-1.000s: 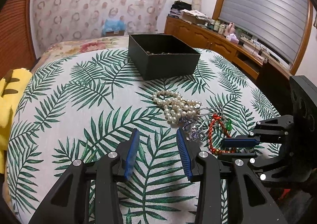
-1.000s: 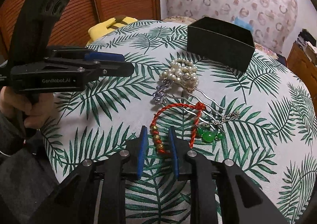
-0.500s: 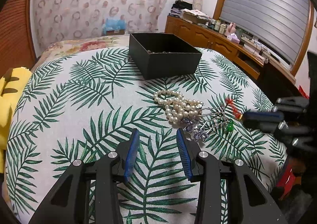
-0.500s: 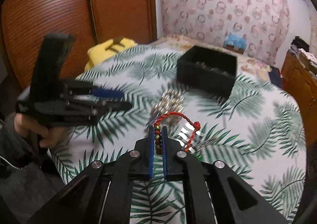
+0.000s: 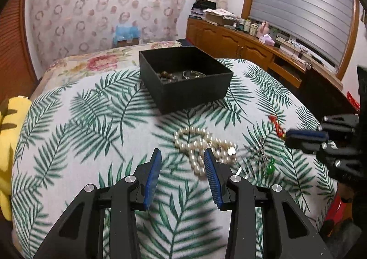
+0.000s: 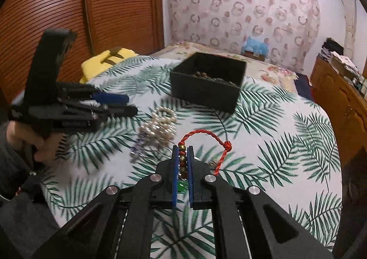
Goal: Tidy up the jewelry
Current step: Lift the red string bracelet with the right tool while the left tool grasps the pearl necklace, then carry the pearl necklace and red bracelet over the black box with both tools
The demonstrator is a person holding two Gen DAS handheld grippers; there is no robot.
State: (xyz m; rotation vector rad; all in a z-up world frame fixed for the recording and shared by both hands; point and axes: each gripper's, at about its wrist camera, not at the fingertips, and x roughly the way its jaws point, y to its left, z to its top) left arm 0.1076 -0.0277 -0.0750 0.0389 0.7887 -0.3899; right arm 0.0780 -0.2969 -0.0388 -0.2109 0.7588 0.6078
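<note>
My right gripper [image 6: 182,149] is shut on a red cord bracelet [image 6: 201,132] with gold and red beads, lifted off the bed; its cord loops up past the fingertips. In the left wrist view that gripper [image 5: 286,137] hangs at the right with the red cord [image 5: 276,124] at its tip. My left gripper [image 5: 182,158] stands open above the cloth with nothing between its fingers, just short of a pearl necklace [image 5: 199,146]. A green bead piece [image 5: 270,166] and silver pins lie right of the pearls. A black open box [image 5: 183,77] holding some jewelry stands farther back.
The palm-leaf cloth [image 5: 80,121] covers a rounded bed. A yellow plush [image 5: 9,135] lies at its left edge. A wooden dresser [image 5: 240,45] runs along the right wall. A hand [image 6: 25,137] holds the left gripper [image 6: 123,104] near the purple hairpin [image 6: 140,144].
My right gripper closed on the red bracelet and lifted it off the cloth toward the box. My left gripper moved forward toward the pearls, still open.
</note>
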